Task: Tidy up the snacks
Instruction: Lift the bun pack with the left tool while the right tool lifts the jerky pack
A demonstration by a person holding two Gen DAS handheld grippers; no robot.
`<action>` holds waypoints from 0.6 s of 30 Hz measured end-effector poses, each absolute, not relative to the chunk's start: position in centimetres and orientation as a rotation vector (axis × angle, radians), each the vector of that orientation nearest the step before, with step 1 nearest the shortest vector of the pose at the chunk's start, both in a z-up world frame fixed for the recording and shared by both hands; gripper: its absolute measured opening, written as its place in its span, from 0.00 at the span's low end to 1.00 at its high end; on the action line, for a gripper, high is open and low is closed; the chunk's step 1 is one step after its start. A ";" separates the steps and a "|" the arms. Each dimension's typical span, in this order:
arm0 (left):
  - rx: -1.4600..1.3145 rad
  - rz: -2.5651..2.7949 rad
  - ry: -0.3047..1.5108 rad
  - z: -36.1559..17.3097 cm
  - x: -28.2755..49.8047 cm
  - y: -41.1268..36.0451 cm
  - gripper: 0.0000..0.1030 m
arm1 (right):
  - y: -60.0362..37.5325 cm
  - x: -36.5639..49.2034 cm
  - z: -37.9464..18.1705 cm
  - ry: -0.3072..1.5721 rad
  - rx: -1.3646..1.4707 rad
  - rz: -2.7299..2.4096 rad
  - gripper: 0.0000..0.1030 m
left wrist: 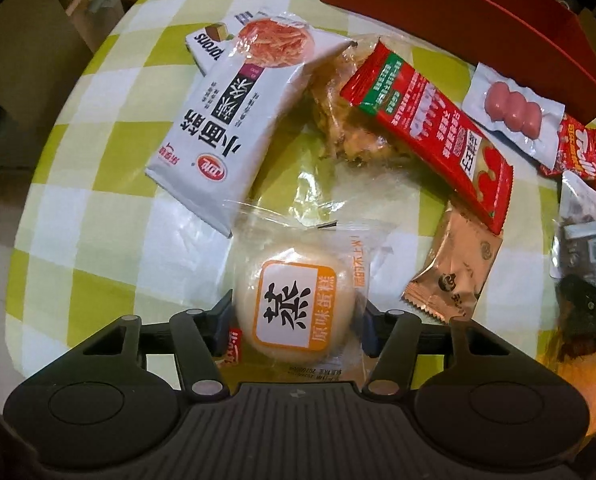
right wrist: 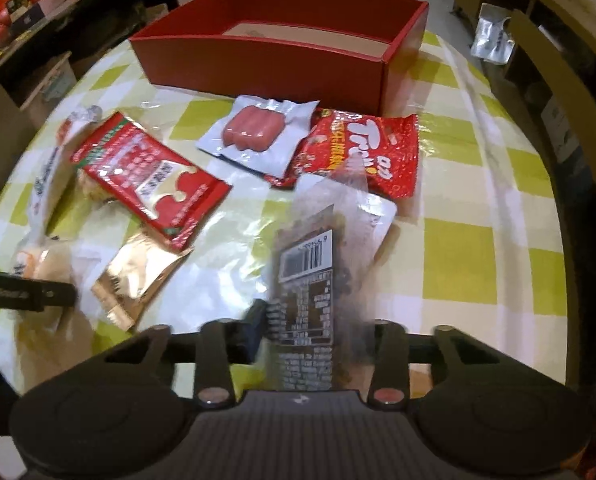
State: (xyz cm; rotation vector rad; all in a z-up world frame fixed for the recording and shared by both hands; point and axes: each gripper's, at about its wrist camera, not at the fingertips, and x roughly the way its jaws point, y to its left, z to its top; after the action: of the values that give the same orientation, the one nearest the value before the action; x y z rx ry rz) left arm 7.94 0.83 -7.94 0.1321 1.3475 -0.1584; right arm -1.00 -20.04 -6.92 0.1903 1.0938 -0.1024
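Observation:
In the left wrist view my left gripper is shut on a round steamed cake in a clear wrapper with an orange label, a pad against each side. In the right wrist view my right gripper is shut on a dark snack packet with a barcode label, which stands up between the fingers and is blurred. The open red box sits at the far side of the table. Between the grippers and the box lie a sausage pack, a red Trolli bag and a long red pack.
A white noodle-snack pack, a clear bag of brown pieces and a tan packet lie on the green-checked tablecloth. A wooden chair stands at the table's right edge. Shelves with boxes fill the far left.

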 end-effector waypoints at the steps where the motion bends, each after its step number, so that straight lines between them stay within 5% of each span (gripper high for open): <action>1: 0.125 -0.162 1.354 -7.9 8.0 0.9 0.63 | -20.2 -1.3 -6.6 1.084 0.215 -0.095 0.33; 4: 0.086 -0.204 1.371 -7.7 8.4 1.2 0.62 | -20.5 -2.0 -5.6 1.059 0.299 -0.075 0.26; 18: 0.127 -0.209 1.378 -8.2 7.9 1.0 0.63 | -18.6 -0.9 -8.1 1.123 0.281 -0.057 0.28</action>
State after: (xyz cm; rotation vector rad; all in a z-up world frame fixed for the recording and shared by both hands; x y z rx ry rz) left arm 7.85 0.98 -8.15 0.1266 1.3775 -0.2088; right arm -0.87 -18.64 -8.11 0.2811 1.1232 -0.0573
